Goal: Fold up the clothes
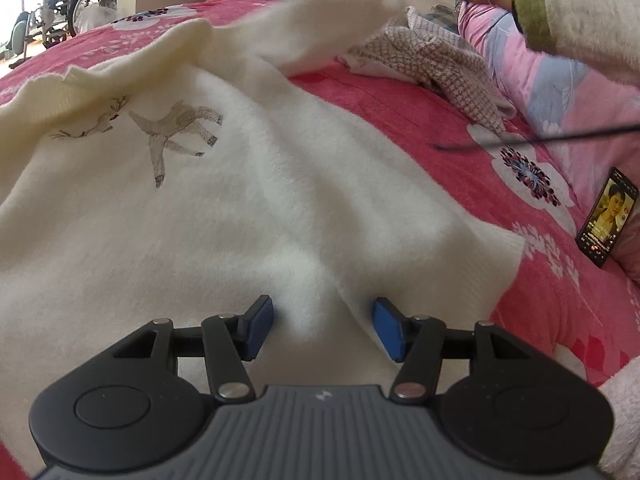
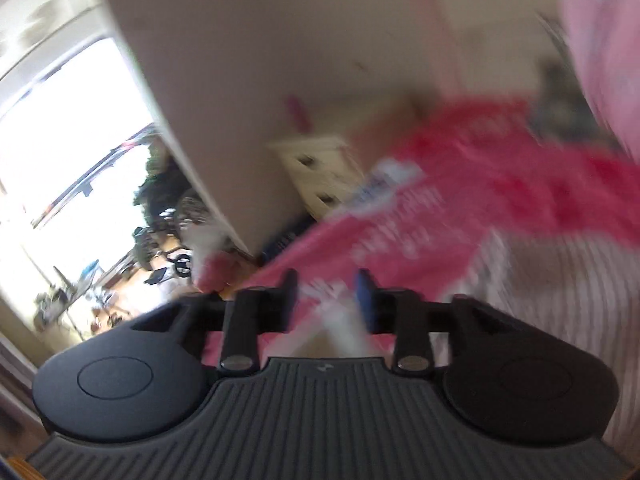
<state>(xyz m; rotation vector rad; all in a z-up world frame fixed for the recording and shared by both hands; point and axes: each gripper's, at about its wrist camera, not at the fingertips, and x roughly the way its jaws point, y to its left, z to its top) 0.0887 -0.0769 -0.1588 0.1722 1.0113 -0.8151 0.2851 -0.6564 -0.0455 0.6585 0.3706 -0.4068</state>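
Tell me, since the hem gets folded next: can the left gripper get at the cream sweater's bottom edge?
Probably yes. The left gripper hangs open just over the cream sweater, and nothing lies between its fingers and the nearby hem.

left wrist: close, steeply down on bed (image 1: 440, 128) | right wrist: shallower, blurred | shared: bed

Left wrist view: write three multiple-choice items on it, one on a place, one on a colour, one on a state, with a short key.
1. Where does the phone lie?
A. right edge of the bed
B. on the sweater
C. on the dresser

2. What colour is the sweater?
A. cream
B. navy
C. green

3. How do the left claw pads stand?
A. apart, over the sweater
C. clamped on the phone
B. shut, empty

Key: 1 A, it rests on the red bedspread at far right. 2 A, pale cream with a deer. 3 A, a gap shows between the blue pads.
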